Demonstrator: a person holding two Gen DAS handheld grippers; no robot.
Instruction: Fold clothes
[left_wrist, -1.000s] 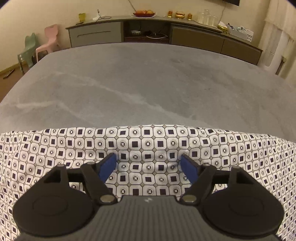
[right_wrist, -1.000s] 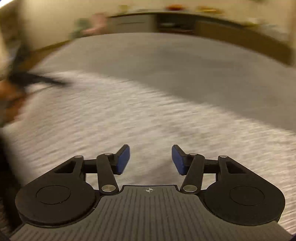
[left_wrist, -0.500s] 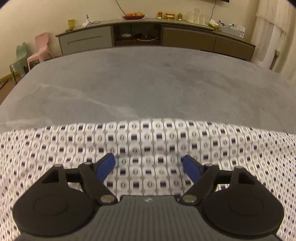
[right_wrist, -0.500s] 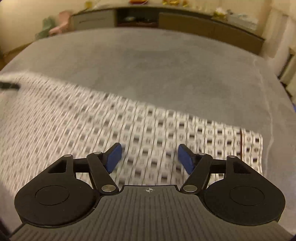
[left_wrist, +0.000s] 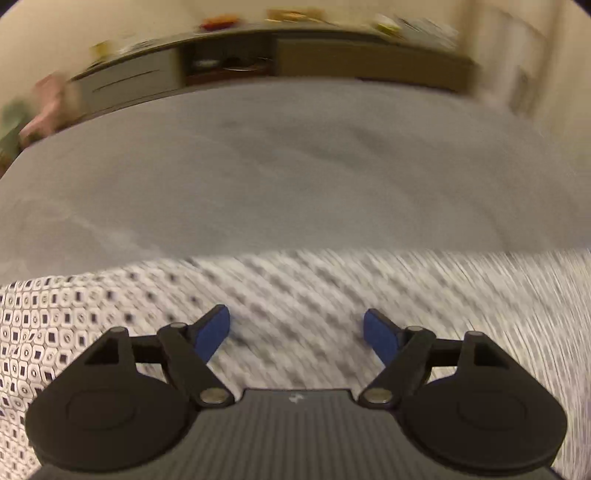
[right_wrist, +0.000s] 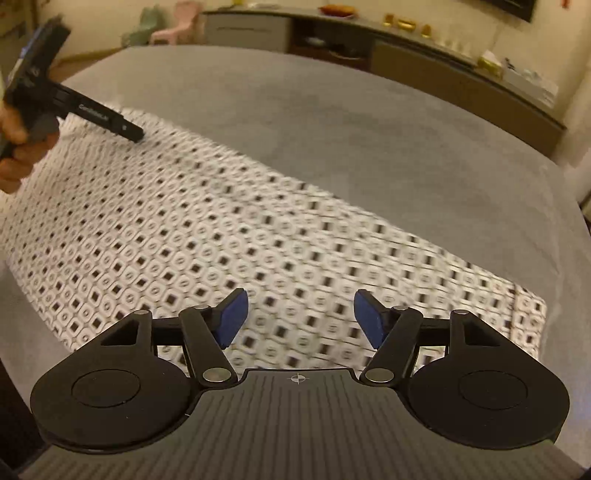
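Here, flat geometric-print cloth (right_wrist: 229, 236) covers a matte grey surface (right_wrist: 332, 122)

White black-squared garment (right_wrist: 229, 236) on grey bed (right_wrist: 332, 129)

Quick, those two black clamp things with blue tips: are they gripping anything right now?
Left gripper: open, holding nothing, above the white patterned cloth.
Right gripper: open, holding nothing, above the same cloth.

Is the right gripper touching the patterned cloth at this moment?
Cannot tell. In the right wrist view the right gripper is open over the cloth, but no gap or contact shows.
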